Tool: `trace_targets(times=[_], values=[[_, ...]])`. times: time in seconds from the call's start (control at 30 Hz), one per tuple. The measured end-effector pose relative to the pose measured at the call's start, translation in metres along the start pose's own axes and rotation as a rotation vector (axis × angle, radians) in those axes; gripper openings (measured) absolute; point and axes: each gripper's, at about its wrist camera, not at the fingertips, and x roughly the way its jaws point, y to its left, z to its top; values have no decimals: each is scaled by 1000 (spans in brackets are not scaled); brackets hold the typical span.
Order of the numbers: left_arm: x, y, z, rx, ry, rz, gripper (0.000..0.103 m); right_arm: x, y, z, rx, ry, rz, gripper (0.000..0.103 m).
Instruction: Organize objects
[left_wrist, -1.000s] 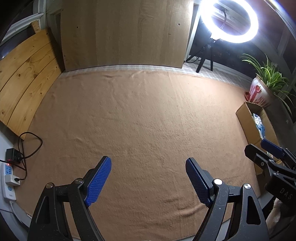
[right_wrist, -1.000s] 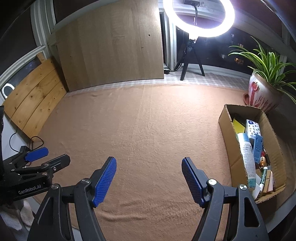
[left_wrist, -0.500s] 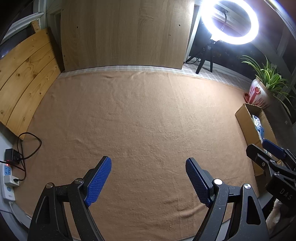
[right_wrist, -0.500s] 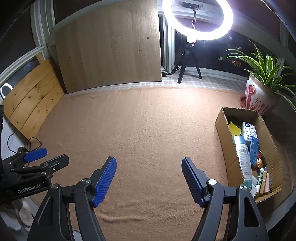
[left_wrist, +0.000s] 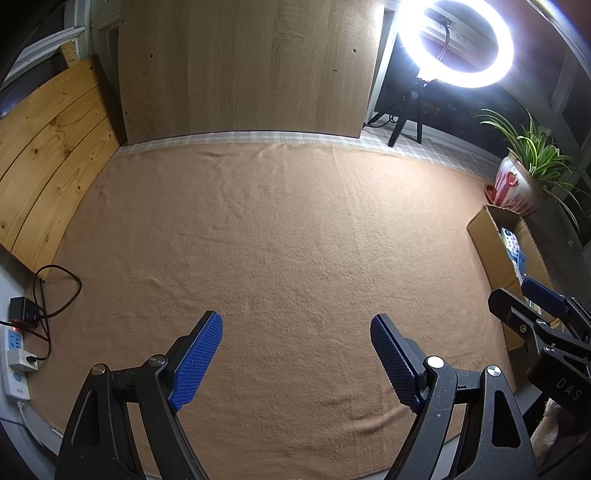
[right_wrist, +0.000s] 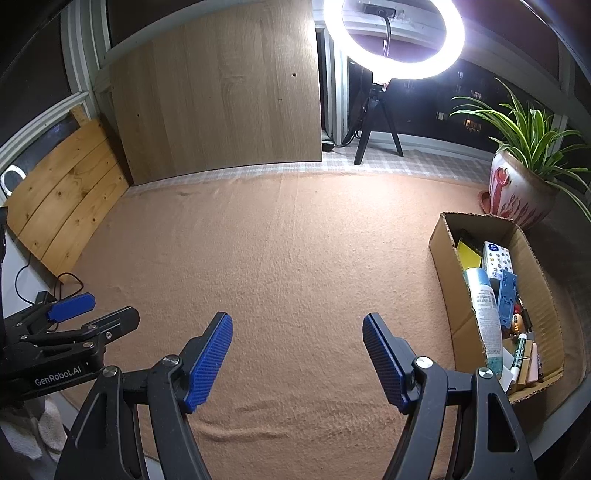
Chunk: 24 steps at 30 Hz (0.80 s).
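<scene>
A cardboard box (right_wrist: 447, 254) stands at the right edge of the tan cloth (right_wrist: 288, 258). It holds several items: a white spray bottle (right_wrist: 485, 314), a dotted tissue pack (right_wrist: 496, 258), a blue stand (right_wrist: 506, 291), markers and small pieces. My right gripper (right_wrist: 297, 325) is open above bare cloth, left of the box, with nothing between its blue pads. My left gripper (left_wrist: 295, 328) is open too, over the cloth's near part. In the left wrist view the box (left_wrist: 495, 243) sits far right, behind the right gripper (left_wrist: 524, 306). The left gripper (right_wrist: 88, 312) shows at the right wrist view's left edge.
A wooden board (left_wrist: 243, 66) leans at the back, pine planks (left_wrist: 48, 166) at the left. A ring light on a tripod (right_wrist: 391, 37) and a potted plant (right_wrist: 517, 184) stand back right. A power strip with cables (left_wrist: 14, 343) lies off the cloth's left edge.
The right wrist view has shifted slightly between frames, so the box sits a little differently in it. Both grippers stay open and nothing has been picked up or put down.
</scene>
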Motion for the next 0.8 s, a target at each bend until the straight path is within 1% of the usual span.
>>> trace_targets(times=[0.8], values=[[0,4,-2,-2,5,-8,85,-1,2,-4,-2,3,-2,69]])
